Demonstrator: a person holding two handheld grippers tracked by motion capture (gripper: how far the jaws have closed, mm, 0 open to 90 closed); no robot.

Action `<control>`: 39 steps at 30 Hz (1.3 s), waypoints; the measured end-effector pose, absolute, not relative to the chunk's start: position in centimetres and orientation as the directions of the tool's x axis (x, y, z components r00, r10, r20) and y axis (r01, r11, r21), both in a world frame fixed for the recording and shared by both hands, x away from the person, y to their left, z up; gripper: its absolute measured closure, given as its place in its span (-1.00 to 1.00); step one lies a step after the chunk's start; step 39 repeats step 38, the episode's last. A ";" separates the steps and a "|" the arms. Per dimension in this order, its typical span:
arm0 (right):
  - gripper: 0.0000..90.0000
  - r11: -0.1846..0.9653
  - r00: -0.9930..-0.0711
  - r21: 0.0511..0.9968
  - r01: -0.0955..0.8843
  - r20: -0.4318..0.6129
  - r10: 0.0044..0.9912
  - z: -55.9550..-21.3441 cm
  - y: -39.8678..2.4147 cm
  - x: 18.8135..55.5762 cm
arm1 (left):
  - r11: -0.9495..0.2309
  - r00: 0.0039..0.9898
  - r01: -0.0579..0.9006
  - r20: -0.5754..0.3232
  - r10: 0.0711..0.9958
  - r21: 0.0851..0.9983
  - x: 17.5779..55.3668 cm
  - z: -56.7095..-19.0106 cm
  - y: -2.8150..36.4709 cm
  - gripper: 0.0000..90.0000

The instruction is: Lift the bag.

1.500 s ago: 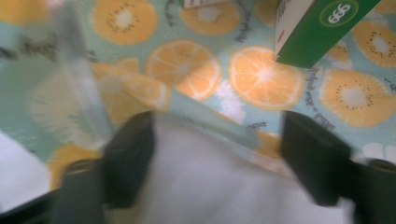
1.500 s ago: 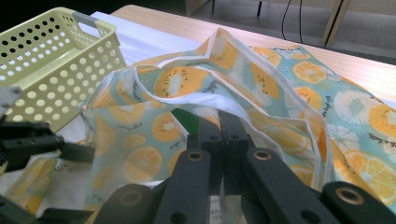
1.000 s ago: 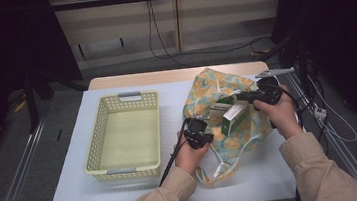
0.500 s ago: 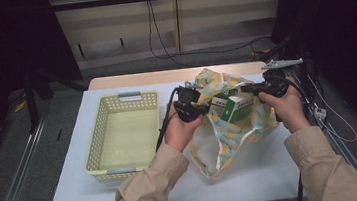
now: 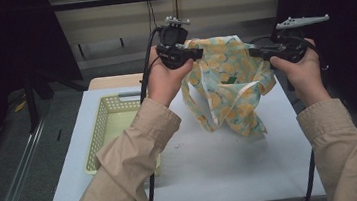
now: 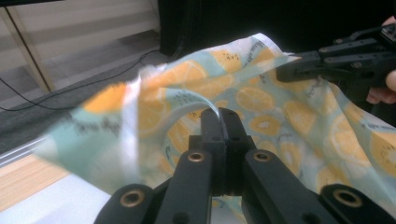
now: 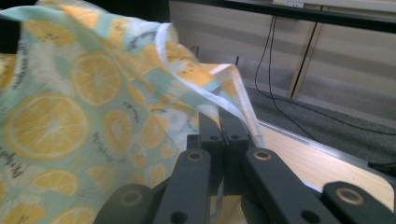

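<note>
Above the white table [image 5: 213, 167], both tools clamp the fruit-print bag [image 5: 227, 83].

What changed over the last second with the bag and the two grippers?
Both grippers rose, lifting the orange-print bag off the table; the left gripper and right gripper stay clamped on its rim. The basket has not moved.

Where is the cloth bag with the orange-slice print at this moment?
In the high view, the cloth bag with the orange-slice print hangs above the white table's right half, pinched between left gripper and right gripper, right of the yellow basket.
</note>
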State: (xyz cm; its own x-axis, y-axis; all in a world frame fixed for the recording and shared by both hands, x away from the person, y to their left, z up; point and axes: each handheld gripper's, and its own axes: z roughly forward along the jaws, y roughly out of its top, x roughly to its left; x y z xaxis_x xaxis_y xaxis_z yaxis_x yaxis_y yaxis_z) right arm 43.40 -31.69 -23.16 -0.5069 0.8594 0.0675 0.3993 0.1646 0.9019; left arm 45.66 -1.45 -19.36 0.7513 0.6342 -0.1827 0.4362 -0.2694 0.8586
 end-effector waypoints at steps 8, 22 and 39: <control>0.12 0.111 -0.540 0.898 0.426 0.154 0.828 -24.8 -29.8 42.9 | -0.269 0.754 0.451 -0.203 0.624 0.851 45.8 -22.2 0.4 -0.14; -0.58 0.133 -0.615 0.899 0.418 0.172 0.769 -29.3 -31.2 36.0 | -0.323 0.796 0.407 -0.159 0.584 0.854 40.5 -29.2 11.8 -0.88; -0.63 0.188 -0.617 0.879 0.438 0.142 0.774 -38.5 -31.6 30.9 | -0.293 0.773 0.439 -0.191 0.605 0.849 35.8 -35.9 17.5 -0.85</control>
